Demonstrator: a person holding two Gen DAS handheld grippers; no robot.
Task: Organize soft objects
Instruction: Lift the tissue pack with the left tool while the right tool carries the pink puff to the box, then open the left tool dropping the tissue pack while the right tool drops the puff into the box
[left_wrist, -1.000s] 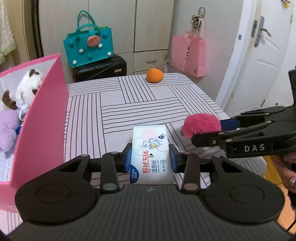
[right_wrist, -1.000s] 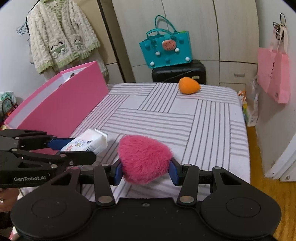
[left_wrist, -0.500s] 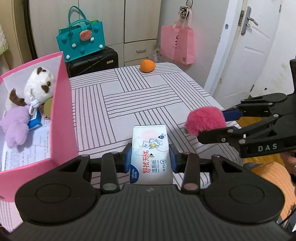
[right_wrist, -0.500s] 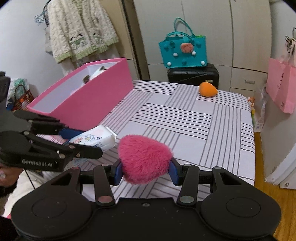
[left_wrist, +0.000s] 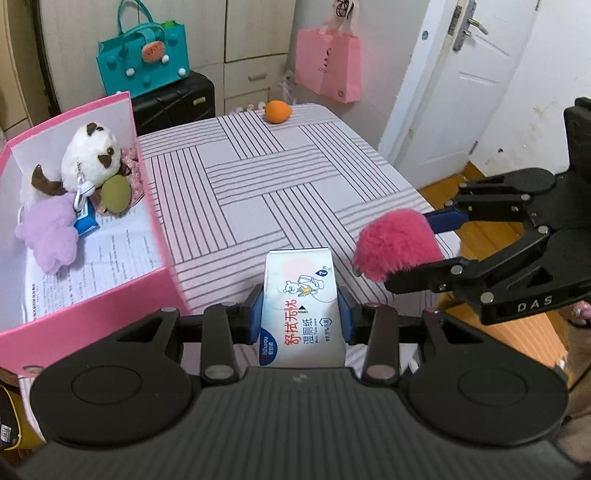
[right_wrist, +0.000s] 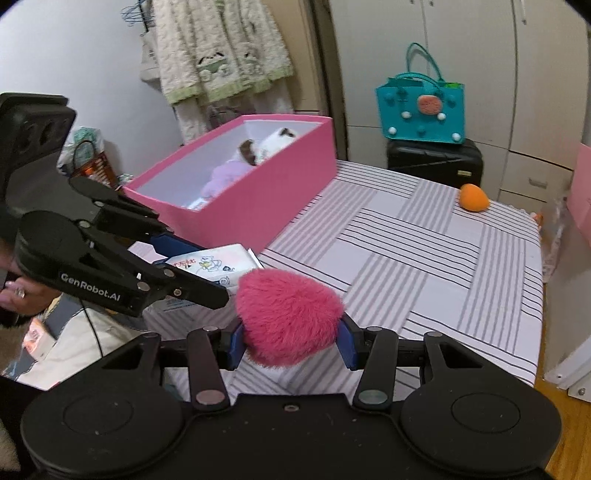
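My left gripper (left_wrist: 301, 314) is shut on a white wet-wipes pack (left_wrist: 301, 317) and holds it above the striped table's near edge. My right gripper (right_wrist: 290, 341) is shut on a fluffy pink pompom (right_wrist: 290, 317), also lifted; the pompom shows in the left wrist view (left_wrist: 395, 249) just right of the pack. A pink box (left_wrist: 92, 306) stands at the left. It holds a white-and-brown plush (left_wrist: 90, 158), a purple plush (left_wrist: 50, 236), a green sponge (left_wrist: 116, 194) and a blue packet. An orange sponge (left_wrist: 277, 111) lies at the table's far edge.
The striped table (left_wrist: 288, 177) ends at the right over wooden floor. A teal bag (left_wrist: 144, 70) sits on a black suitcase behind the table. A pink bag (left_wrist: 330, 61) hangs at the back. A white door (left_wrist: 469, 74) is at the right.
Both grippers have risen with their loads and tilted downward, so the inside of the pink box has come into view. Both grips are unchanged.
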